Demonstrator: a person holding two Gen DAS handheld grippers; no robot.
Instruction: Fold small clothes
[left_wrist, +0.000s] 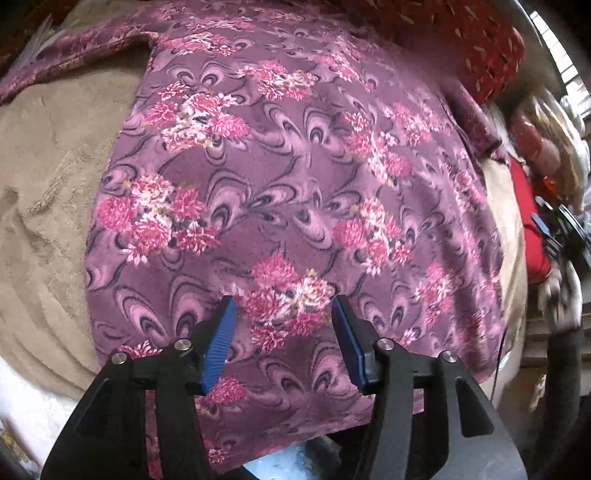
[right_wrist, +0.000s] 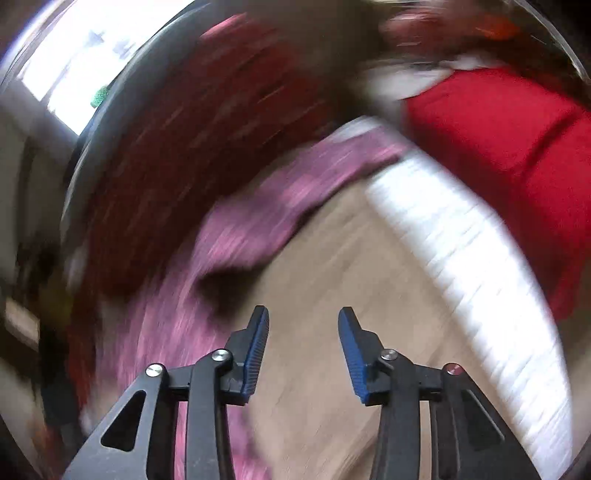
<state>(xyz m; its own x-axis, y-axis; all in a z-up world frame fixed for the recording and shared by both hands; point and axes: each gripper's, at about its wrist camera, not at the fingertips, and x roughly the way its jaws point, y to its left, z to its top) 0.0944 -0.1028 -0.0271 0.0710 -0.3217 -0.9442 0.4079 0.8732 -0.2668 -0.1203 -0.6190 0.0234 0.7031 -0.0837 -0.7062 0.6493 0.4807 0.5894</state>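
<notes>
One purple floral garment (left_wrist: 295, 177) flat, long axis up-frame | left tongs (left_wrist: 284, 306) released | right tongs (right_wrist: 303, 317) released

Left gripper (left_wrist: 284, 306), right gripper (right_wrist: 302, 317): black frames, blue ribbed pads, silver screws

A: Purple floral garment (left_wrist: 295, 177): soft matt cloth, slightly fuzzy. Beige blanket (left_wrist: 48, 184) beneath: plush, rough nap.
B: Left claw (left_wrist: 284, 314): matt black plastic, ribbed blue pads (left_wrist: 221, 339), shiny metal pins. Red cloth (right_wrist: 498, 147): smooth, matt. Blurred otherwise.
</notes>
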